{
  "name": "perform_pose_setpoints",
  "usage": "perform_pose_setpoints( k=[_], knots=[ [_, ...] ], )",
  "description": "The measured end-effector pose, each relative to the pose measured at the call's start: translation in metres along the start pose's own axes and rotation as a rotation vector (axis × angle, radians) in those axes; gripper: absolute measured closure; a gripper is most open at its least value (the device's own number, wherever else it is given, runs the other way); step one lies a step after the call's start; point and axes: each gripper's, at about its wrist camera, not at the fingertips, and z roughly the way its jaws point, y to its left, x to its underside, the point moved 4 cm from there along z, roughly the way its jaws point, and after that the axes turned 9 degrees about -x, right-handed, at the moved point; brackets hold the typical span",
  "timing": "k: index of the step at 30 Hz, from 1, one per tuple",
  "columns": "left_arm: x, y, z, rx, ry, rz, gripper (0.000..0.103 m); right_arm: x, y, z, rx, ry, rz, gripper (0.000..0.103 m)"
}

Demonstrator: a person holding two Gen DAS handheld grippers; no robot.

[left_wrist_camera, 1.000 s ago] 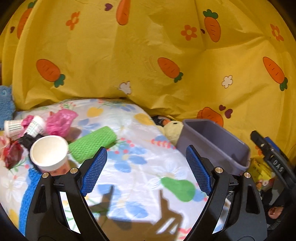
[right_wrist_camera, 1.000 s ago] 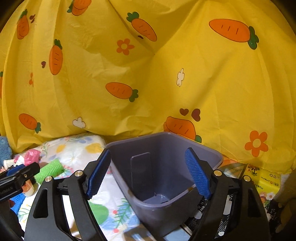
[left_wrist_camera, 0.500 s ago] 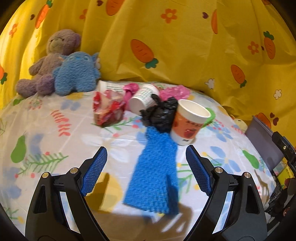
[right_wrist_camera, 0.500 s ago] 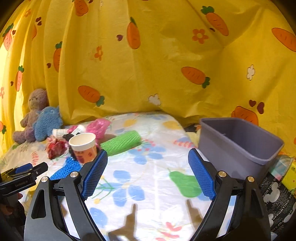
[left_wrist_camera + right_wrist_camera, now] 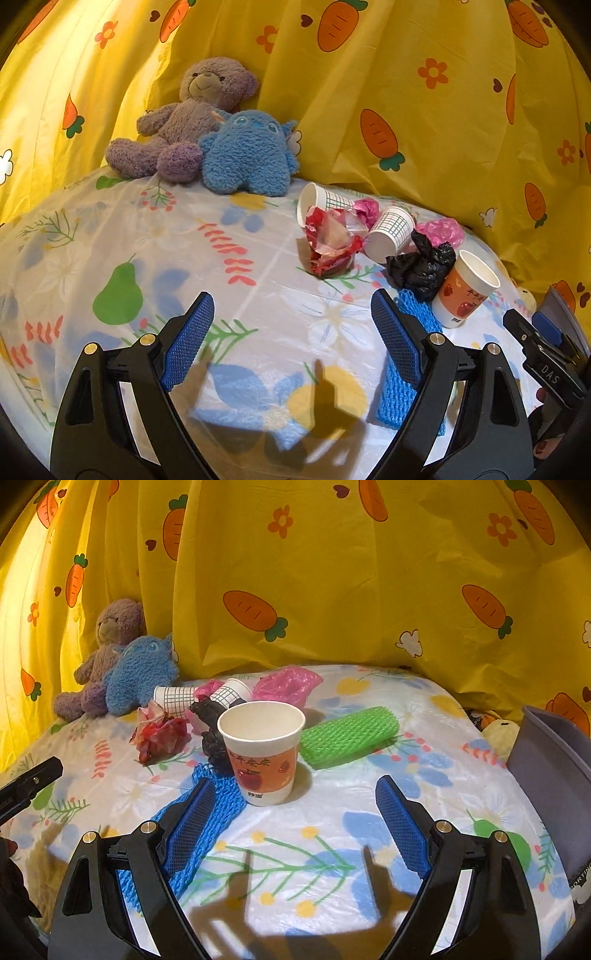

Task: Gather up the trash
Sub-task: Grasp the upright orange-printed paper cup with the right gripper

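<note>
Nearest the cameras, the left gripper (image 5: 291, 332) and the right gripper (image 5: 293, 818) both hang over the flowered bench cover (image 5: 110, 240) with jaws wide apart and nothing between them, likely readied for a first pick.

Just ahead of the right gripper stands the apple-print paper cup (image 5: 263, 751), upright on the end of a blue foam net (image 5: 207, 812), an easy target between the jaws. Behind it the trash sits bunched together: a knotted black bag (image 5: 421, 267), a crumpled red wrapper (image 5: 332, 243), two grid-print cups (image 5: 391, 234) on their sides, pink plastic (image 5: 288, 683) and a green foam net (image 5: 349, 734). The grey bin (image 5: 554, 775) waits at the bench's right edge. Two plush toys (image 5: 207, 147) lean against the carrot curtain (image 5: 406, 92), apart from the trash.

A second ago the right camera faced straight into the bin and the left saw the cover's right end; both views have since swung left onto the pile.
</note>
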Motion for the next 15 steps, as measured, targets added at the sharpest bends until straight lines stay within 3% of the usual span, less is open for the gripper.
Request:
perform_pose_setpoints(
  k=[15],
  knots=[
    [-0.012, 0.005, 0.004, 0.013, -0.003, -0.024, 0.018, -0.018, 0.008, 0.062, -0.007, 0.096, 0.041, 0.026]
  ],
)
